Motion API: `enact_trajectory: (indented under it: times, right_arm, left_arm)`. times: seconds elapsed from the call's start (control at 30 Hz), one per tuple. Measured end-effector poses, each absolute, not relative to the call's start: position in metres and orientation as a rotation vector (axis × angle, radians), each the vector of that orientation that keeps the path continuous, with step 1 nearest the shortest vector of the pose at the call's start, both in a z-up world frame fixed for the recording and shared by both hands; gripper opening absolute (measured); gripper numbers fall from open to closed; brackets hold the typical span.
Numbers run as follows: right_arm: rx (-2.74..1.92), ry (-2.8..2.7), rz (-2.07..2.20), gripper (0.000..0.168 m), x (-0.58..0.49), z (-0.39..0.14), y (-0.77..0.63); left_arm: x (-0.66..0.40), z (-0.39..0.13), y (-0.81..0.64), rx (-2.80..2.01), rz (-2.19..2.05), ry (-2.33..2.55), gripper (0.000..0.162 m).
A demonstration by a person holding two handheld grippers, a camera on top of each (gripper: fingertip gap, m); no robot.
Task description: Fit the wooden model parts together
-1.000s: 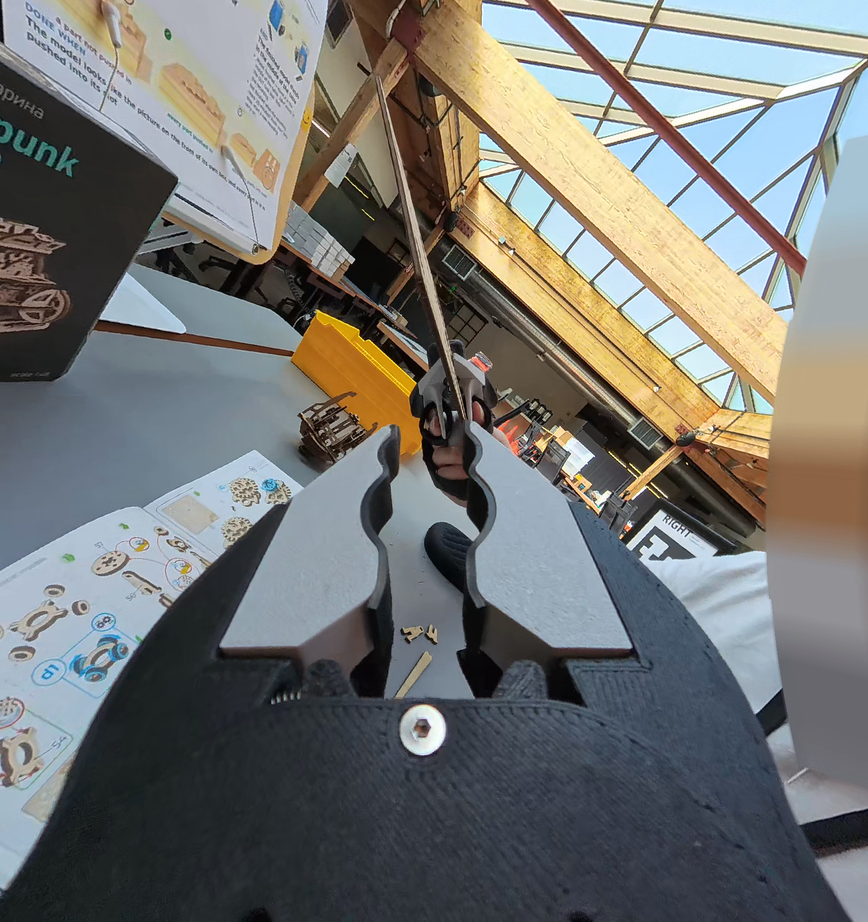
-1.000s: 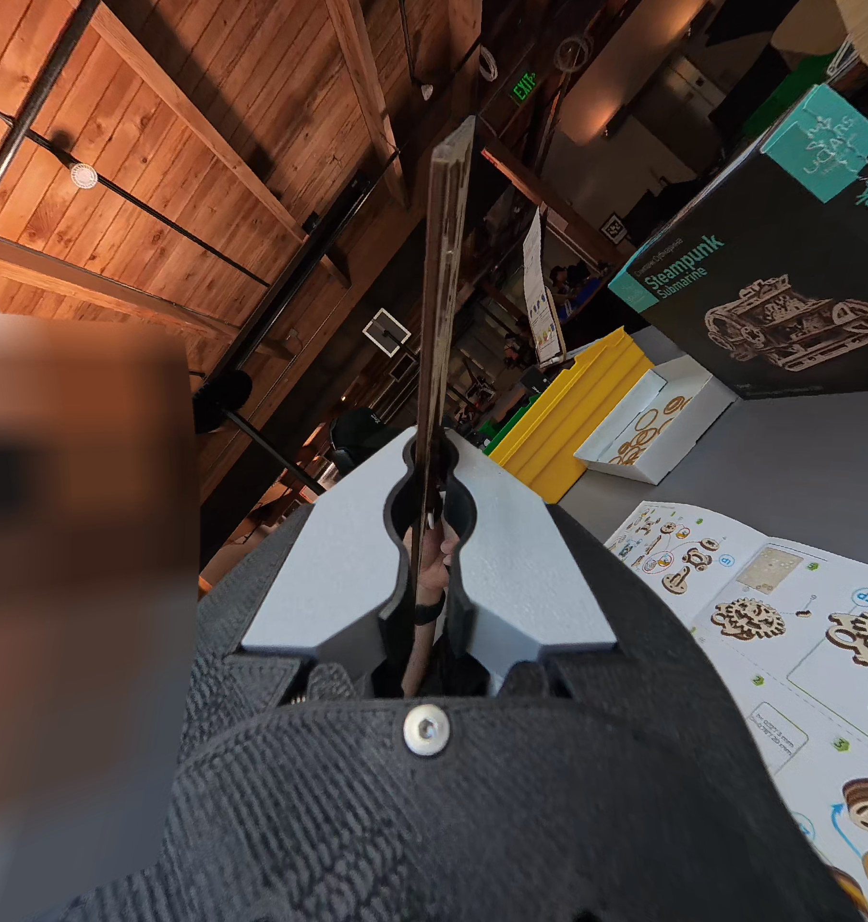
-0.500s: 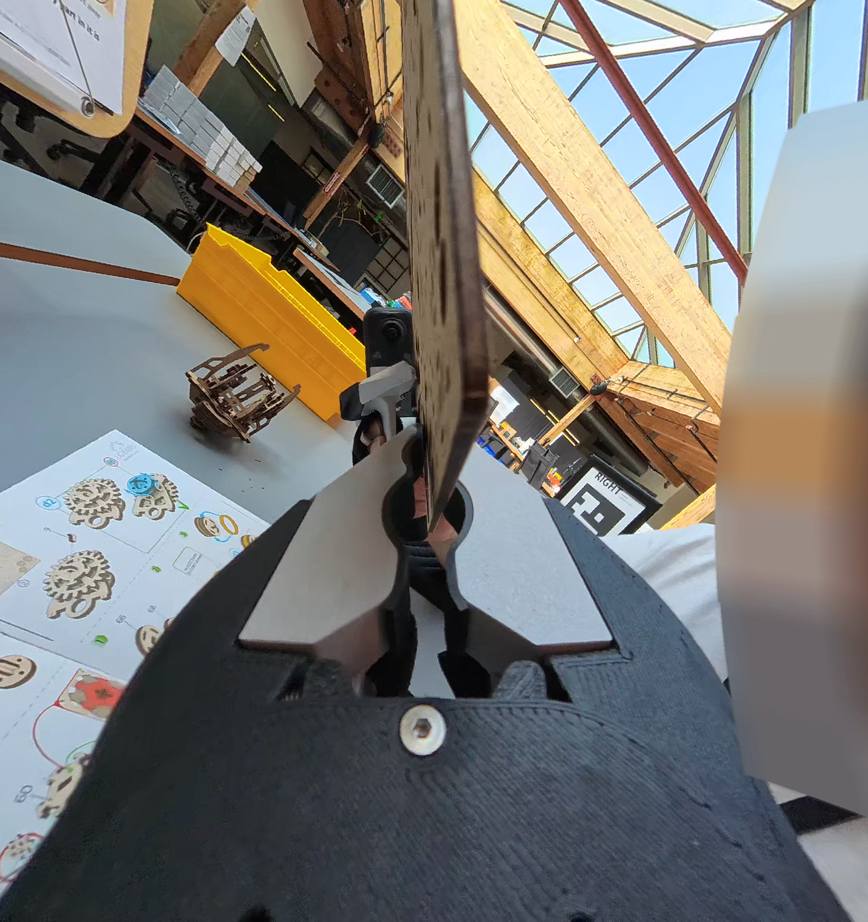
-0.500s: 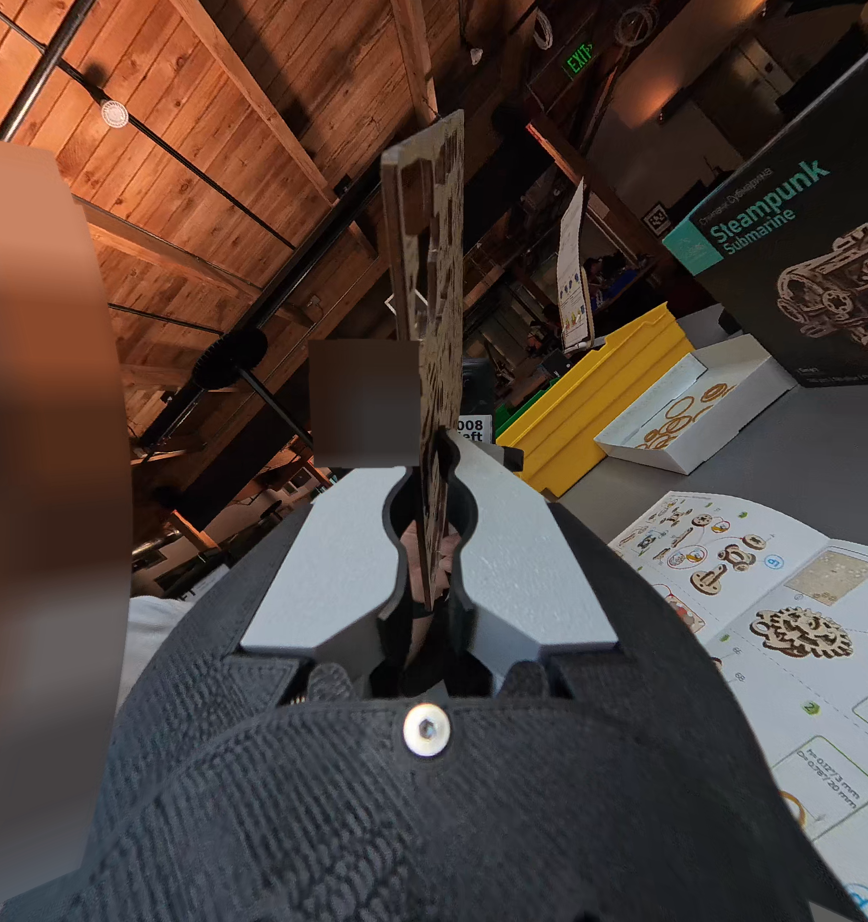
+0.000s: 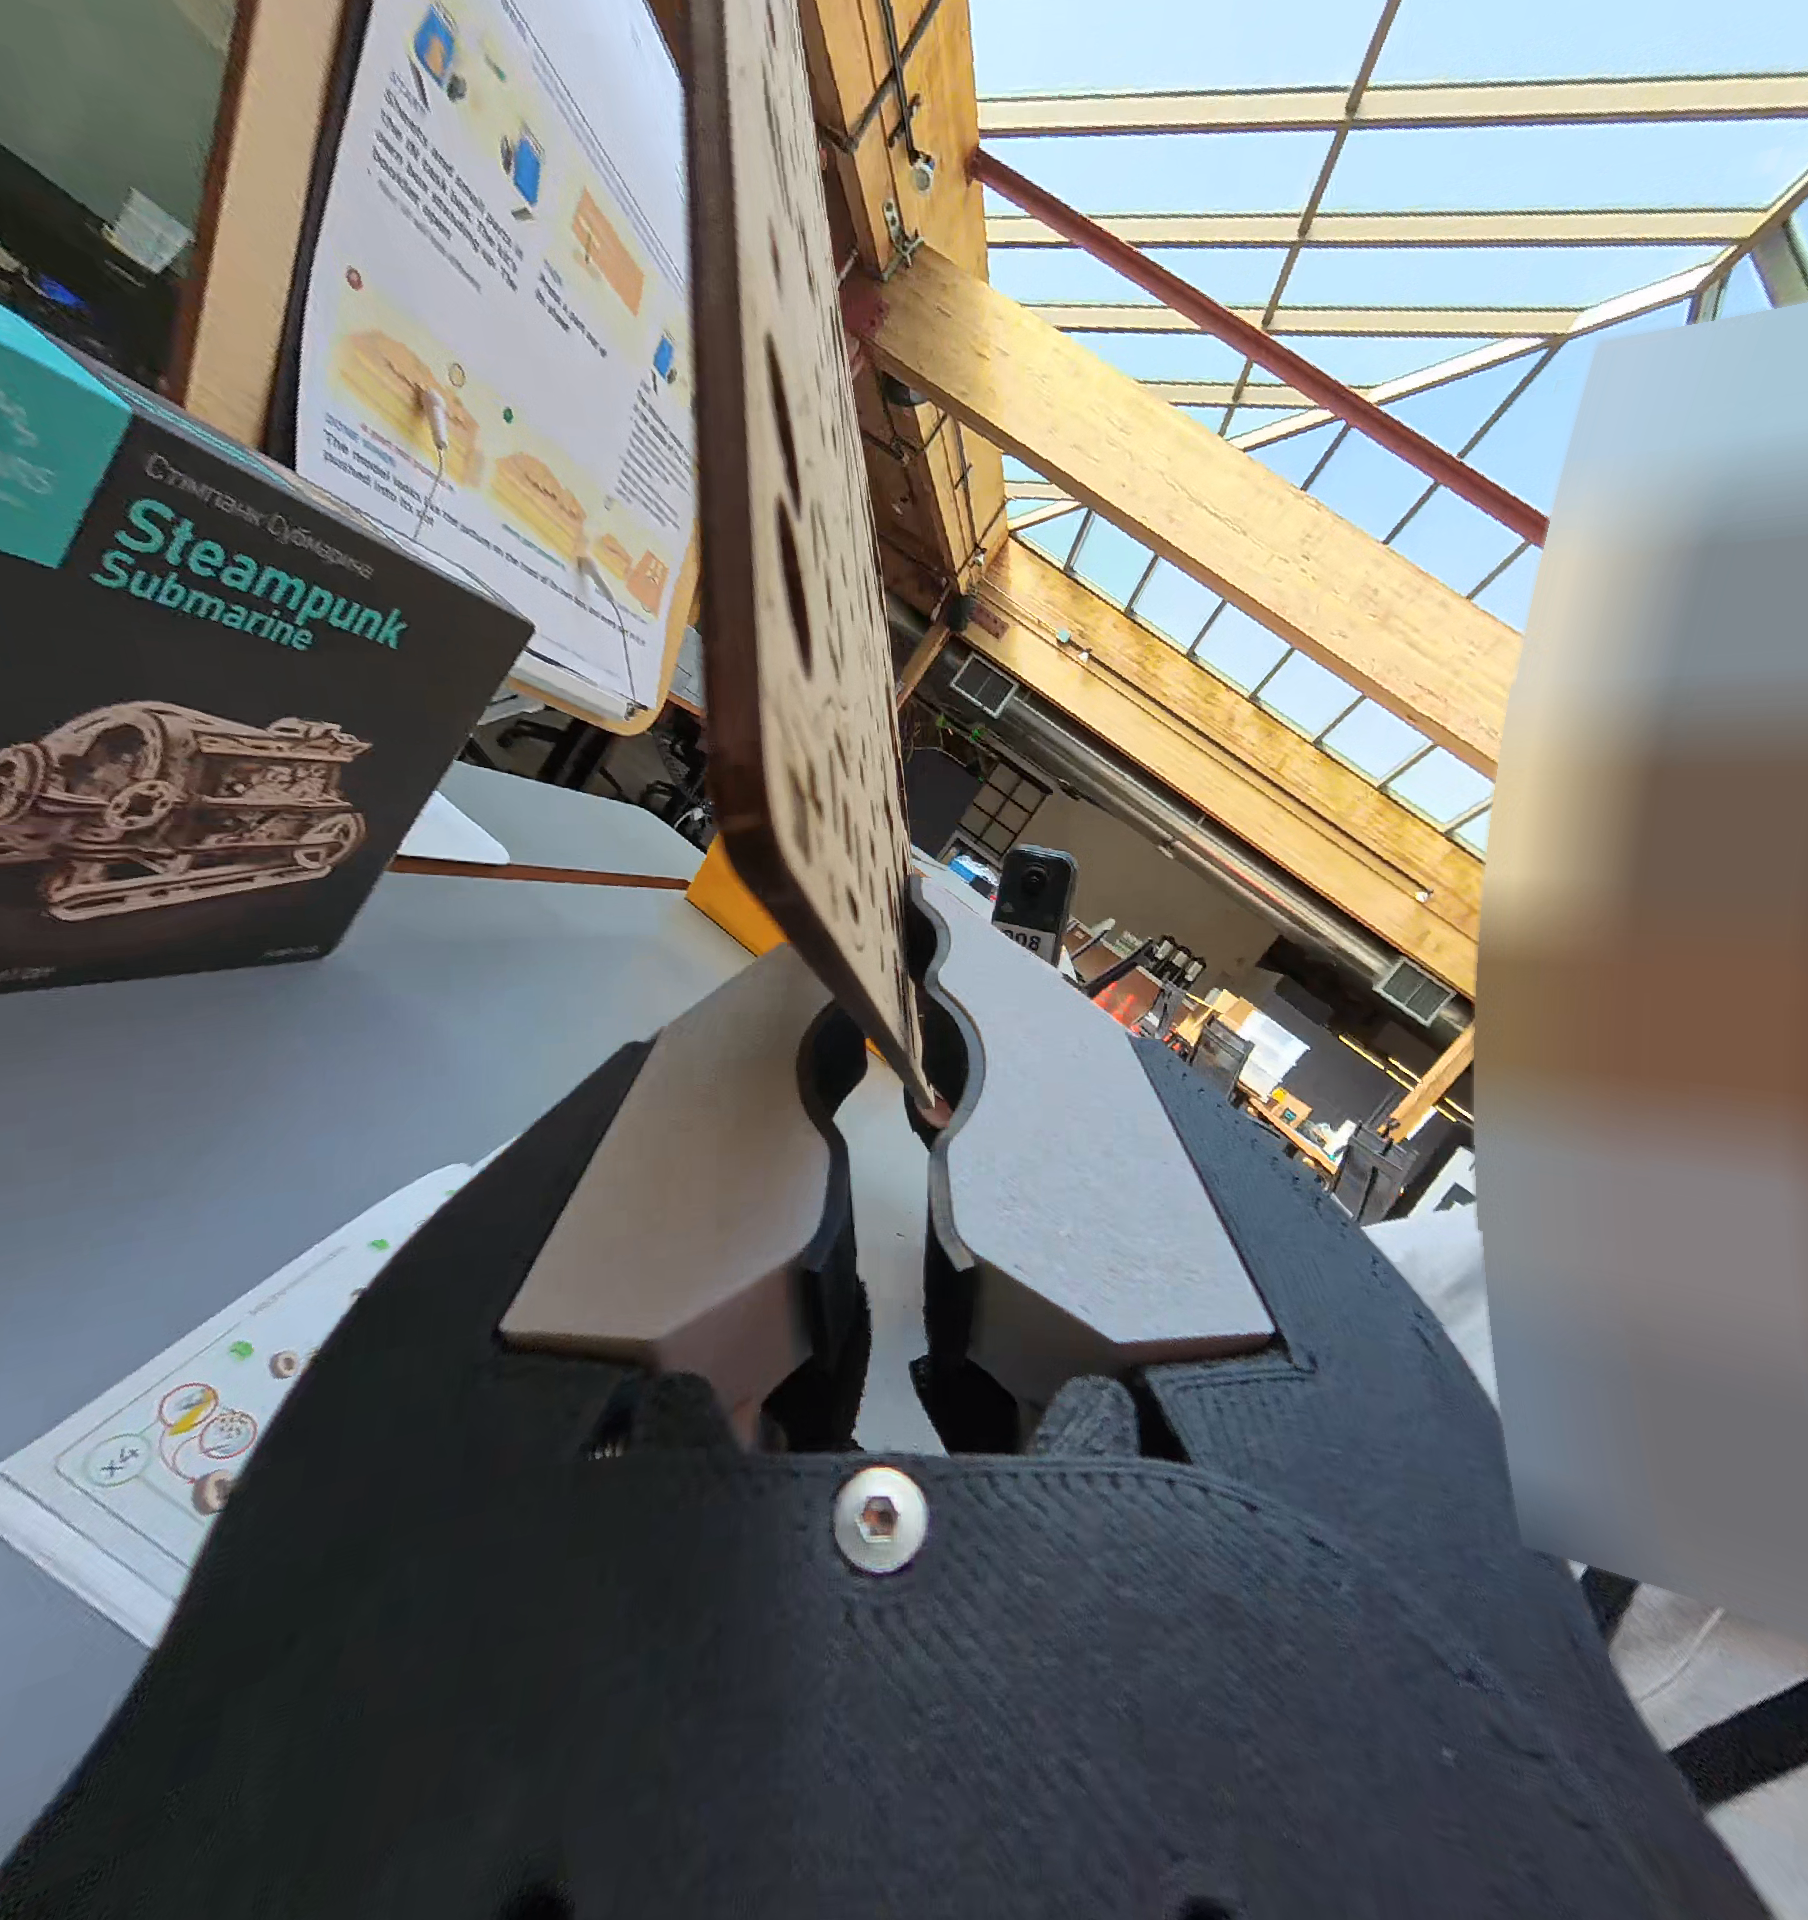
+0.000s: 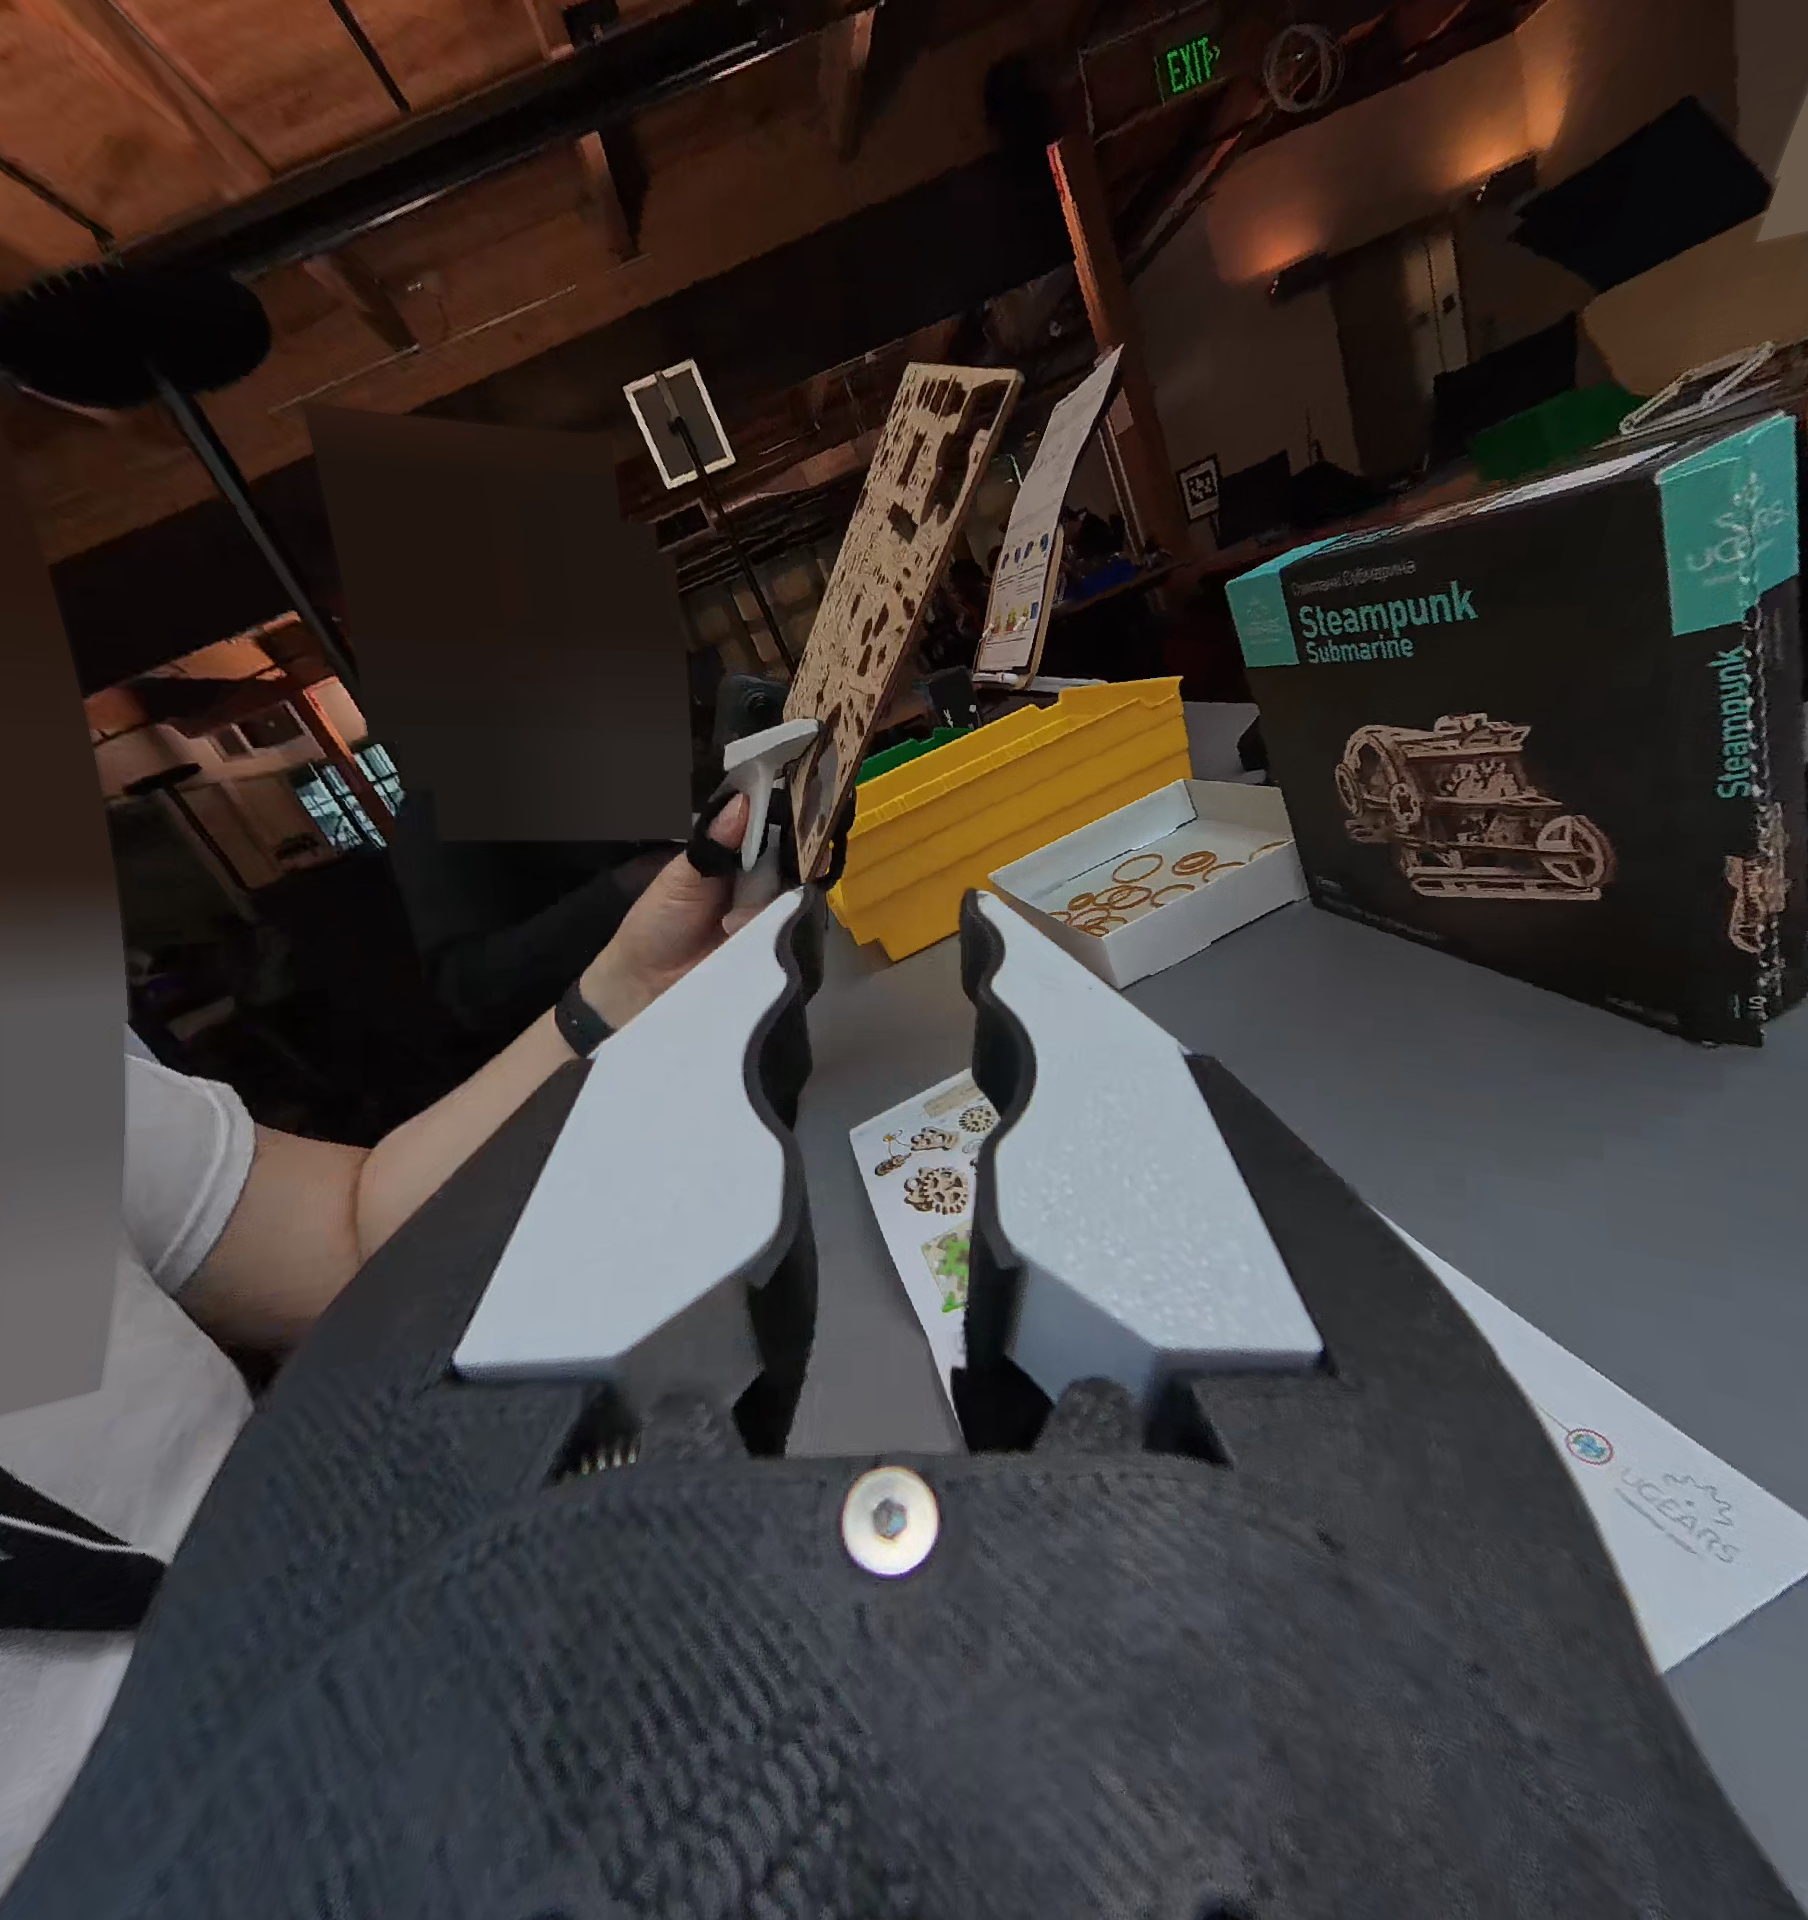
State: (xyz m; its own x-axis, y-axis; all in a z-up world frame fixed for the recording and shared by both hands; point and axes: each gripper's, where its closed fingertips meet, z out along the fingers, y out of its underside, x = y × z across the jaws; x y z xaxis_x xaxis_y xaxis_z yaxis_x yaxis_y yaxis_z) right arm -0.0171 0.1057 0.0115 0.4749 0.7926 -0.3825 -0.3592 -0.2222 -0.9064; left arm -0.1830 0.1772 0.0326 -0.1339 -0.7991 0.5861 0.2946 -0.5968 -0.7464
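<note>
Above table | left tongs (image 5: 884,1023) clamp flat laser-cut wooden sheet (image 5: 806,540), tilted upright | right tongs (image 6: 884,914) parted, empty

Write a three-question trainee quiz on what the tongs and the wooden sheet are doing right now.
1. True or false: the right tongs grip the wooden sheet.
2. Which tongs hold the sheet? A) left B) right C) both
3. Fill in: the white tray of wooden rings sits between the black box and the yellow ____.

Key:
1. False: their jaws stand apart with nothing between them, and the sheet is farther off.
2. A: the left tongs pinch the sheet's lower corner and hold it up above the table.
3. bin.
</note>
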Motion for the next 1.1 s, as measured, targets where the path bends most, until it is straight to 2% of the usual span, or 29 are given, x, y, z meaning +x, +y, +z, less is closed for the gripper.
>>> enact_trajectory:
  times: [0.2,0.33,0.47,0.7,1.1]
  right_arm:
    - [-1.475,-0.718,0.751,0.025,-0.045,-0.017,0.100]
    - [-1.489,-0.745,0.444,0.039,-0.039,-0.026,0.112]
    - [-1.374,-0.706,0.200,0.052,-0.023,-0.007,0.114]
    - [-1.361,-0.687,0.217,0.053,-0.019,-0.006,0.116]
    - [-1.430,-0.717,0.136,0.045,-0.015,-0.019,0.123]
  left_arm:
    - [-0.177,0.024,0.177,-1.391,-1.851,0.598,0.000]
    - [-0.169,0.012,0.178,-1.464,-1.756,0.661,0.000]
    - [-0.170,0.009,0.180,-1.486,-1.674,0.688,0.000]
    - [-0.173,0.005,0.183,-1.511,-1.673,0.690,0.000]
    - [-0.181,0.002,0.191,-1.547,-1.626,0.682,0.000]
